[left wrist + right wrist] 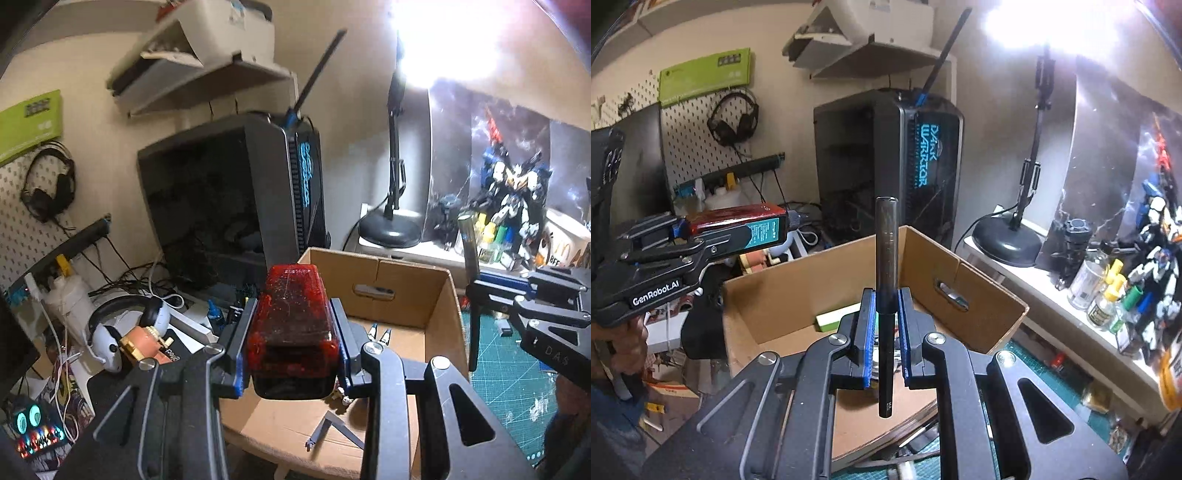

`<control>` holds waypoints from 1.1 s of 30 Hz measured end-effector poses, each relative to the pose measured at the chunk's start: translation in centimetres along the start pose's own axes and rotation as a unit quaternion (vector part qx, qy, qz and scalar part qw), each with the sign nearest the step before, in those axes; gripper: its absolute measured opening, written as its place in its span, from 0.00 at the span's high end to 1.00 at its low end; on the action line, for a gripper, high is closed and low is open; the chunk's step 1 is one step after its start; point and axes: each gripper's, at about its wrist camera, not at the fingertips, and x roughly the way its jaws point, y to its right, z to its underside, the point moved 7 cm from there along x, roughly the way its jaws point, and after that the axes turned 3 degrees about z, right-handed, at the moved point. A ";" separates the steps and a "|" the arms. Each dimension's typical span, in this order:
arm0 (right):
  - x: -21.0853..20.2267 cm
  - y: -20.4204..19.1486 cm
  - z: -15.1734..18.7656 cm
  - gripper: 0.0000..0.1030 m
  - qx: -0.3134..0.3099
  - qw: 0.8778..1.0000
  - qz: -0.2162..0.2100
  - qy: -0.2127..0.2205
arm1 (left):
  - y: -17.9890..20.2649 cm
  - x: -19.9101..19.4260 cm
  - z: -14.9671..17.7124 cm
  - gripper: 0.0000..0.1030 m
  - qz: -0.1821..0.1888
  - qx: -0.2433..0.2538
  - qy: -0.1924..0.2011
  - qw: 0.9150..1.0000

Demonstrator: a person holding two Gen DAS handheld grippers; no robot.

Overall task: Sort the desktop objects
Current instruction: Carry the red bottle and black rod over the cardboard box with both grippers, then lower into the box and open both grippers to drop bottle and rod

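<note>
My left gripper [293, 314] is shut on a translucent red bottle [291, 325] and holds it above the near edge of an open cardboard box [441, 295]. In the right wrist view the same bottle [738, 225] lies level in the left gripper [683, 236], left of the box [993, 295]. My right gripper [886, 310] is shut on a thin black pen [886, 295], held upright over the box. The right gripper also shows in the left wrist view [476, 284] at the box's right side. Small tools [380, 334] and a green-and-white block [834, 317] lie in the box.
A black PC tower [886, 162] stands behind the box. A lamp base [1006, 240], small bottles [1108, 291] and a robot model [1156, 240] sit on the right ledge. White headphones [122, 325] and cables clutter the left. A green cutting mat [509, 373] lies to the right.
</note>
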 end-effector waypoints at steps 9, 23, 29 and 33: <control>5.7 1.3 -0.4 0.89 -0.012 0.998 -0.002 -0.056 | -0.2 7.1 0.5 0.65 -0.012 0.043 -0.083 0.996; 15.3 2.8 2.4 0.89 -0.048 0.983 -0.009 -0.179 | 1.3 15.1 2.9 0.65 -0.024 0.118 -0.206 0.971; 17.8 3.4 4.2 0.89 -0.050 0.974 -0.013 -0.221 | 2.4 17.5 4.3 0.65 -0.025 0.154 -0.249 0.956; 18.7 4.0 5.3 0.89 -0.047 0.967 -0.013 -0.249 | 2.7 18.8 4.8 0.65 -0.013 0.160 -0.278 0.947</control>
